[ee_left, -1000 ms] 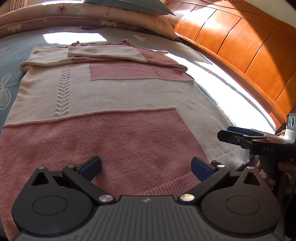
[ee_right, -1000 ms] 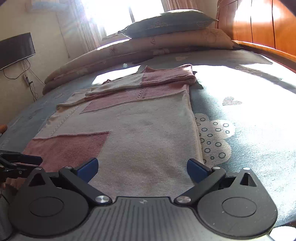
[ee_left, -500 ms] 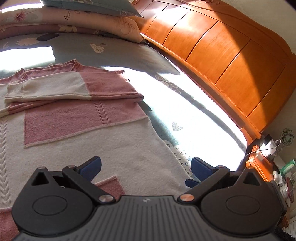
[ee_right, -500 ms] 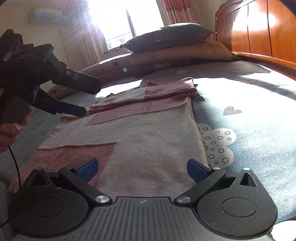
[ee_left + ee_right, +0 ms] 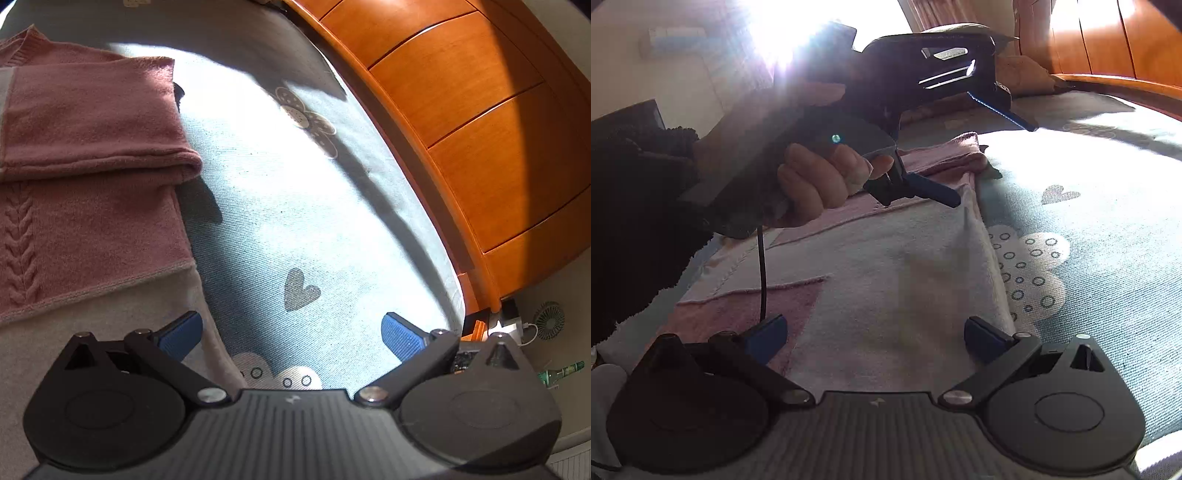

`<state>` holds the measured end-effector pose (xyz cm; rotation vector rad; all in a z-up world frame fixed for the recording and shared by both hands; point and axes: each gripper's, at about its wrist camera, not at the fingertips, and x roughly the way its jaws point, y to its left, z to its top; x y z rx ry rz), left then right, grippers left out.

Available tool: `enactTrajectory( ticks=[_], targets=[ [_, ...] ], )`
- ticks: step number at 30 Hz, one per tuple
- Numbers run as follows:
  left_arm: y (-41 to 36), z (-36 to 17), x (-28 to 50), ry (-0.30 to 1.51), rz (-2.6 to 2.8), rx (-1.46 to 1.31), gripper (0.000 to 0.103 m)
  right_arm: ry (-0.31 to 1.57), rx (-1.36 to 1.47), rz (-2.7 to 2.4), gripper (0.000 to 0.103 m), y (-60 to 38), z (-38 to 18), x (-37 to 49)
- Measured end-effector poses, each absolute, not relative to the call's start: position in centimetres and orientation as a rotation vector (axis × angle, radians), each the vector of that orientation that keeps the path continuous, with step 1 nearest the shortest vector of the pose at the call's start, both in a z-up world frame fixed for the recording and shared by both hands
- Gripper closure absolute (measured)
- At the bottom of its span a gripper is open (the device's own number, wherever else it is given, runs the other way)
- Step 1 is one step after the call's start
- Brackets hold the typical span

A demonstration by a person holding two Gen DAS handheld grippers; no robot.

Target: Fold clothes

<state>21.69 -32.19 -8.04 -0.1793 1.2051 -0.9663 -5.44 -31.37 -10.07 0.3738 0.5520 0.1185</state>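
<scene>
Bed: blue-grey sheet (image 5: 332,229) printed with hearts and flowers, sunlit.
Sweater (image 5: 886,280): pink and cream, flat on the bed.
Headboard (image 5: 480,122): orange wood.
Left tongs (image 5: 291,334): apart, over the sweater's edge.
Right tongs (image 5: 873,334): apart, empty.

Harsh window (image 5: 798,29) glare, sunlit bedsheet (image 5: 258,122) blown out, fisheye edges bent.

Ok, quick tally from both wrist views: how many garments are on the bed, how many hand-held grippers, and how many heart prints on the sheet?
Garments: 1, the pink-and-cream sweater
Hand-held grippers: 2, the left hand-held gripper and the right hand-held gripper, both open
Heart prints: 1 showing, the grey heart
Total: 4
</scene>
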Motion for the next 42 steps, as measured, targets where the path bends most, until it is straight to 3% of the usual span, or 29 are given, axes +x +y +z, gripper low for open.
enactTrajectory(
  ticks=[4,11,19,28,34,42],
  targets=[
    [-33.8,-8.5,21.8,1.242,-0.992,-0.158,0.001,0.554,0.371,0.12,0.0,-31.3,-10.1,-5.4],
    [-32.6,-6.4,23.1,1.131,-0.961,-0.137,0.001,0.552,0.379,0.125,0.0,-31.4,-10.1,-5.4],
    [-34.3,-9.0,24.7,1.192,-0.907,-0.143,0.001,0.553,0.376,0.129,0.0,-31.4,-10.2,-5.4],
    [-31.8,-7.4,22.8,1.204,-0.965,-0.144,0.001,0.551,0.376,0.127,0.0,-31.3,-10.2,-5.4],
    [-30.9,-9.7,20.4,1.327,-1.023,-0.221,0.001,0.552,0.373,0.126,0.0,-31.3,-10.2,-5.3],
    [-31.7,-9.2,21.1,1.254,-1.003,-0.201,0.001,0.55,0.38,0.129,0.0,-31.4,-10.3,-5.1]
  ],
)
